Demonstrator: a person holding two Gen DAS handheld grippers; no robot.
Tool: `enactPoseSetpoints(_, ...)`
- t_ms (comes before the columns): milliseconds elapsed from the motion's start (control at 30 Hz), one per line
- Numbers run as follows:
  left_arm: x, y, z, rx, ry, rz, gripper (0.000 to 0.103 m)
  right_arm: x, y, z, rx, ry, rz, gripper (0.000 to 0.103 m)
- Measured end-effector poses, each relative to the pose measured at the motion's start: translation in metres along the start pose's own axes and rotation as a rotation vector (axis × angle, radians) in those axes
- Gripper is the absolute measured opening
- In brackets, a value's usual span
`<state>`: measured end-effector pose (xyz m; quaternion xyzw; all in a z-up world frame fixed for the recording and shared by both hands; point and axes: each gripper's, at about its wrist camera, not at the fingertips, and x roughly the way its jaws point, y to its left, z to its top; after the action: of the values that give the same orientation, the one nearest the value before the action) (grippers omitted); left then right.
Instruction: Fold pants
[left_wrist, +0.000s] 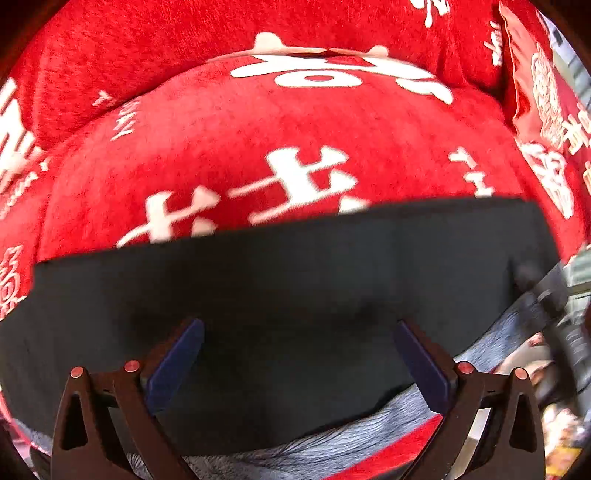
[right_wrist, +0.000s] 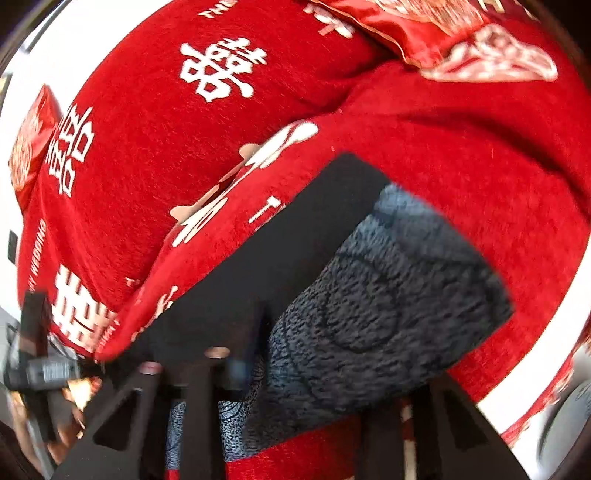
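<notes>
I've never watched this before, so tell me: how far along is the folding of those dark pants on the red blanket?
Partly done, it seems. The pants already lie flat on the red blanket, one straight edge showing and grey inner fabric turned out. The left gripper is open above them, holding nothing. The right gripper is too blurred to judge. Further folding probably remains.

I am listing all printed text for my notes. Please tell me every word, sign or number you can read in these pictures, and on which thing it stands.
"WEDDING": small white letters on the red cover, at its left edge, right wrist view.
"囍": large white double-happiness sign, repeated across the same cover.
Other small white letters on the cover: cut off or blurred, unreadable.
Pattern on the satin red cushion: not readable.
Black pants: no text.
</notes>
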<state>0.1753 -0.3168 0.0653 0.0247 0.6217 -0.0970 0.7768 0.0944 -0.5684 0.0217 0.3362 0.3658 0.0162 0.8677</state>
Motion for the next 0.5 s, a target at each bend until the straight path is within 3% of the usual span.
enactPoseSetpoints(33, 0.01, -0.001, -0.004, -0.005, 0.011, 0.08, 0.103, 0.002, 0.004, -0.001, -0.026, -0.013, -0.003, 0.059)
enactPoseSetpoints(100, 0.016, -0.004, -0.005, -0.024, -0.022, 0.108, 0.103, 0.007, 0.017, 0.0, -0.087, -0.008, -0.054, 0.058)
enactPoseSetpoints(133, 0.015, -0.01, -0.002, -0.007, -0.023, 0.14, 0.103, 0.009, 0.024, 0.001, -0.115, 0.003, -0.068, 0.051)
enactPoseSetpoints(167, 0.013, -0.013, 0.001, 0.0, -0.008, 0.155, 0.103, 0.011, 0.031, 0.004, -0.129, 0.023, -0.061, 0.023)
enactPoseSetpoints(267, -0.011, -0.006, -0.002, -0.046, -0.034, 0.079, 0.103, 0.0, 0.05, 0.011, -0.185, -0.002, -0.097, 0.021)
enactPoseSetpoints(333, -0.007, -0.001, -0.009, -0.071, -0.028, 0.134, 0.103, -0.004, 0.065, 0.01, -0.238, -0.023, -0.128, 0.021)
enactPoseSetpoints(400, 0.014, 0.0, -0.018, -0.067, 0.034, 0.12, 0.103, -0.005, 0.081, 0.008, -0.295, -0.034, -0.179, 0.021)
enactPoseSetpoints(433, 0.011, 0.0, -0.022, -0.066, -0.019, 0.117, 0.103, -0.006, 0.089, 0.007, -0.312, -0.039, -0.196, 0.021)
enactPoseSetpoints(500, 0.011, -0.003, -0.024, -0.044, -0.031, 0.135, 0.103, -0.012, 0.108, 0.004, -0.355, -0.066, -0.21, 0.021)
